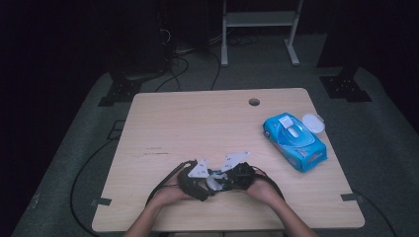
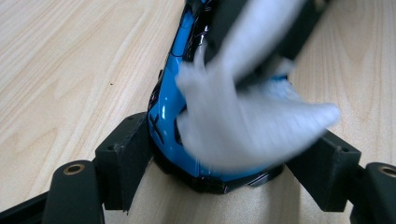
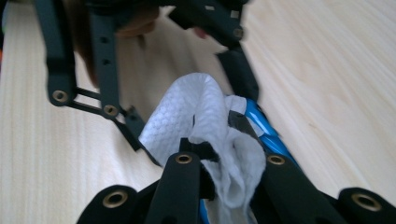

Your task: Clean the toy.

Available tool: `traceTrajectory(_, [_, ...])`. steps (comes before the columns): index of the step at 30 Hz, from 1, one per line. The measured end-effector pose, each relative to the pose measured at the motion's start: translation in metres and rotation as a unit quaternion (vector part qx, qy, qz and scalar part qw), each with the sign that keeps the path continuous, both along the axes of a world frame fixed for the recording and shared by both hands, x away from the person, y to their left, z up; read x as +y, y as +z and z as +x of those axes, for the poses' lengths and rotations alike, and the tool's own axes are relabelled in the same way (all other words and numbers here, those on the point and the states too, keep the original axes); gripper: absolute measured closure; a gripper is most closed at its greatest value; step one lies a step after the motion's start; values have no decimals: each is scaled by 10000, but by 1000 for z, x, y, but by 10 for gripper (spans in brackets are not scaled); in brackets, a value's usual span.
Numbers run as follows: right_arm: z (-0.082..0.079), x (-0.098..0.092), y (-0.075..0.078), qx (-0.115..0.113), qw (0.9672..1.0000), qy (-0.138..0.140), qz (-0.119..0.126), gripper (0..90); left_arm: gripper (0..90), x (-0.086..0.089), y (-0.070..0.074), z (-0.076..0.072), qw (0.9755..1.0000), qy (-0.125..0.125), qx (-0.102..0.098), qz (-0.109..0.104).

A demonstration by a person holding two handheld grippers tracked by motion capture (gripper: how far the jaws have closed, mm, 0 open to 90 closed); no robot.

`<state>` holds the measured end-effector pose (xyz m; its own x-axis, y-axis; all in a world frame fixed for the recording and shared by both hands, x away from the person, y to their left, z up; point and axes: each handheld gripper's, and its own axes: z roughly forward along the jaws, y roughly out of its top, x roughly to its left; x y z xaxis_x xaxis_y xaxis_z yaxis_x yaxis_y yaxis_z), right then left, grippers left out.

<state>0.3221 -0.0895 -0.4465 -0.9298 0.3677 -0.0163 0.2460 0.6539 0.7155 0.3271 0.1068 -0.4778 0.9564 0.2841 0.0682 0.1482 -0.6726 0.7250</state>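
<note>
Both grippers meet at the front middle of the table (image 1: 197,123). My left gripper (image 2: 226,158) is shut on a glossy blue toy (image 2: 166,107) with black trim, its pads pressing on either side. My right gripper (image 3: 224,154) is shut on a crumpled white wet wipe (image 3: 187,112), which lies against the top of the blue toy (image 3: 264,128). In the left gripper view the wipe (image 2: 252,126) is blurred and covers much of the toy. In the high view the left gripper (image 1: 207,185) and right gripper (image 1: 225,180) touch tip to tip.
A blue pack of wet wipes (image 1: 295,142) lies at the table's right side with its white lid (image 1: 313,123) flipped open. A cable hole (image 1: 254,101) sits near the far edge. Cables trail from both grippers toward the front edge.
</note>
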Motion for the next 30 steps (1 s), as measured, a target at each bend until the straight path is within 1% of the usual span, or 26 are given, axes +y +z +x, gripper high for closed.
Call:
traceTrajectory(2, [3,-4,0,118,9999,-51,84,825,251,-1,0,0,10000,10,-7,4])
traceTrajectory(4, [3,1,-1,109,9999,-34,42,824,251,-1,0,0,10000,11,-5,4])
traceTrajectory(7, [4,16,-4,120,9998,131,-51,824,251,-1,0,-1,10000,31,-7,7])
traceTrajectory(9, [3,27,-5,93,9996,256,-98,824,251,-1,0,-1,10000,37,19,-28])
traceTrajectory(11, [3,30,-5,75,9994,303,-179,824,251,-1,0,-1,10000,40,11,-36])
traceTrajectory(12, [4,28,-4,99,9992,343,-189,824,251,-1,0,-1,10000,36,1,-24])
traceTrajectory(14, [6,22,-3,139,9993,312,-181,824,251,0,0,0,10000,15,0,-11])
traceTrajectory(19, [13,-3,3,134,9999,6,-49,825,251,-1,0,0,10000,11,-6,-14])
traceTrajectory(21, [14,-5,3,182,9998,-50,-22,825,251,-1,0,0,10000,9,-6,-4])
traceTrajectory(23, [12,0,3,79,9999,-44,-85,824,251,-1,0,0,10000,9,-5,3])
traceTrajectory(27, [7,18,-3,97,9998,142,-100,824,250,-1,0,0,10000,23,8,-18])
traceTrajectory(30, [6,27,-4,-8,9994,270,-195,824,251,-1,0,0,10000,23,23,-24])
